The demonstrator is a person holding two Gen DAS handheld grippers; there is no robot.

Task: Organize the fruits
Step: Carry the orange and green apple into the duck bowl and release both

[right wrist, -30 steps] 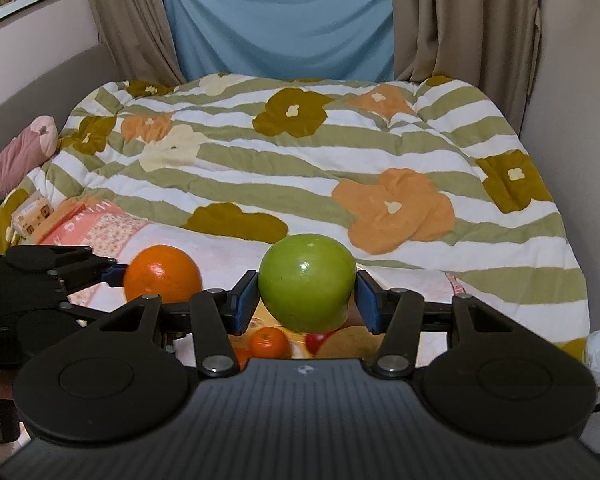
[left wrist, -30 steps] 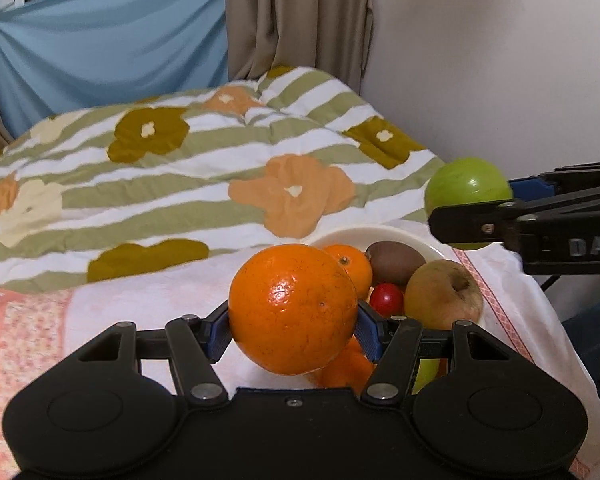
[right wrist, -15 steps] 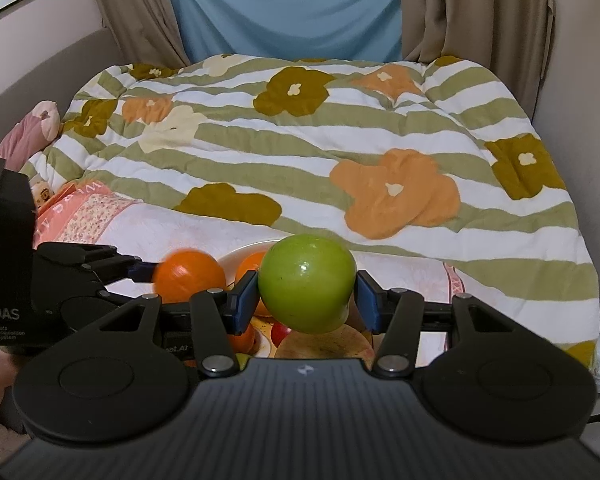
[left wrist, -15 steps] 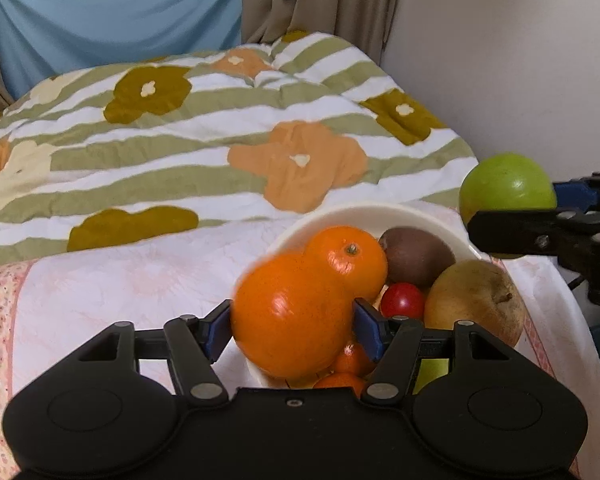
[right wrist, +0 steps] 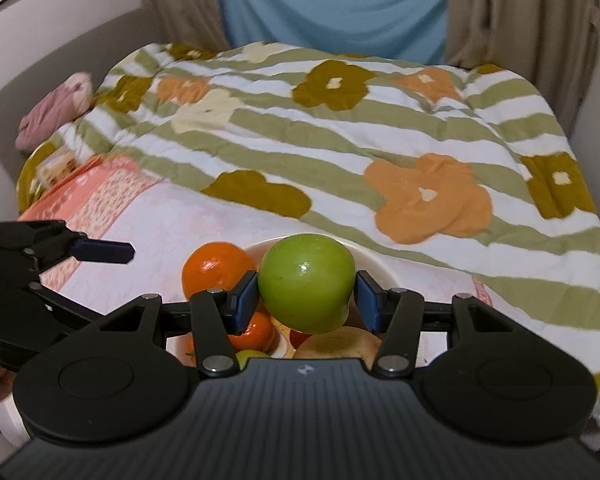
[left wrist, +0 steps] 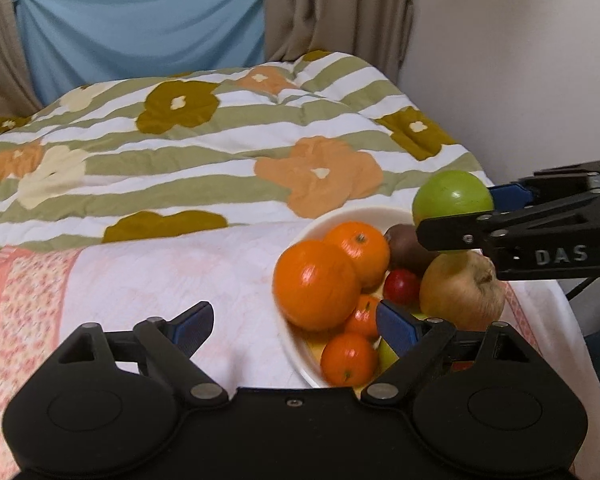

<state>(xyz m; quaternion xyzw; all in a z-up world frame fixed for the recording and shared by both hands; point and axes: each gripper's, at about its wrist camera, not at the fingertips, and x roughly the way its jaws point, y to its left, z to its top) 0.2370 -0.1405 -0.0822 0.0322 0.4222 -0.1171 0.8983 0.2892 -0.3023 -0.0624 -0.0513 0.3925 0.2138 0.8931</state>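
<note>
A white bowl (left wrist: 340,220) on a pale cloth holds several oranges, a kiwi (left wrist: 406,246), a red cherry tomato (left wrist: 400,285) and a brown pear (left wrist: 462,294). A large orange (left wrist: 316,284) sits on the bowl's left side, free of my left gripper (left wrist: 296,324), which is open just in front of it. My right gripper (right wrist: 306,294) is shut on a green apple (right wrist: 306,282) and holds it above the bowl (right wrist: 380,264). The apple also shows in the left wrist view (left wrist: 452,198).
The bowl stands on a white and pink cloth (left wrist: 160,280) near the front edge of a bed with a striped flowered quilt (left wrist: 220,152). A wall (left wrist: 520,60) is close on the right. A pink soft toy (right wrist: 56,112) lies at the far left.
My left gripper has opened and let go of the large orange, which now rests in the bowl. My right gripper has moved the green apple down and closer over the bowl.
</note>
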